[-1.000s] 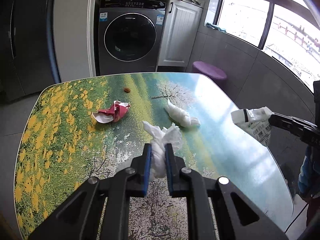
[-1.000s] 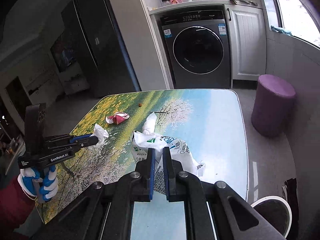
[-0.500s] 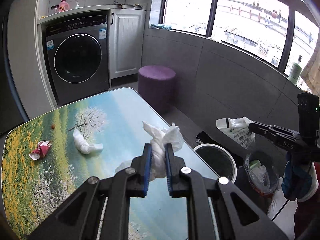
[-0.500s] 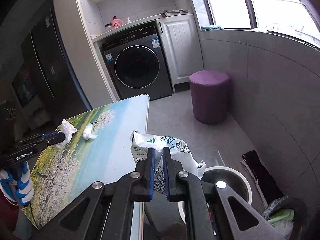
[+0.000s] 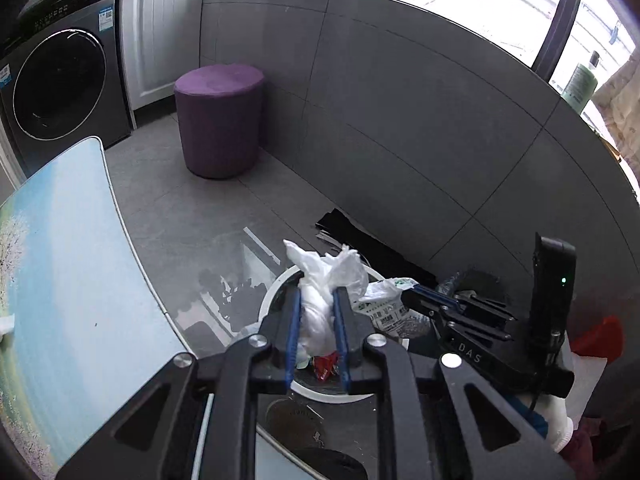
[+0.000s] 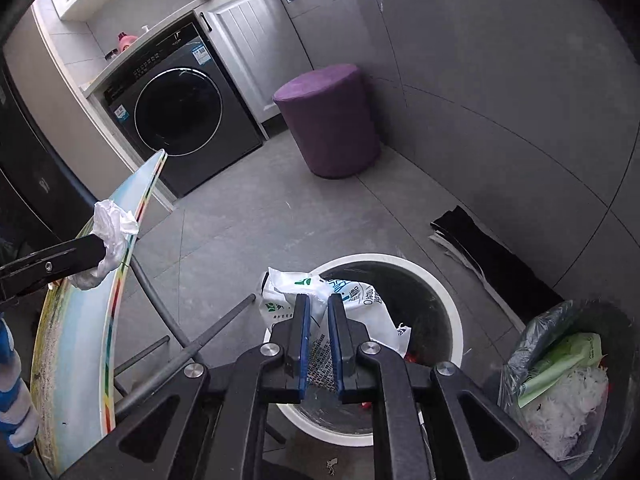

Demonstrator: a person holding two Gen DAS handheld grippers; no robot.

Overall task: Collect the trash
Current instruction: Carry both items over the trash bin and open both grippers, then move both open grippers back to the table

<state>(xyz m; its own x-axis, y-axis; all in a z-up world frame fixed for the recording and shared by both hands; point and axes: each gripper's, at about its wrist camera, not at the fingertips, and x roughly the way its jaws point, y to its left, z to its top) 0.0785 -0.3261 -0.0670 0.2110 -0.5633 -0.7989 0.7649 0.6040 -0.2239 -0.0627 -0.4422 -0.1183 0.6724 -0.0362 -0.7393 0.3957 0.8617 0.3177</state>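
Note:
My left gripper is shut on a crumpled white tissue and holds it above the round white-rimmed trash bin on the floor. My right gripper is shut on a white printed plastic bag and holds it over the same bin. In the left wrist view the right gripper and its bag sit just right of the tissue. In the right wrist view the left gripper with the tissue is at the left, by the table edge.
The picture-printed table is at the left; its metal legs reach toward the bin. A second bin lined with a dark bag holds trash at the right. A purple stool, a washing machine and black sheets lie beyond.
Both grippers have swung away from the table and down toward the floor bin, each still holding its item. The right gripper now hangs directly over the bin.

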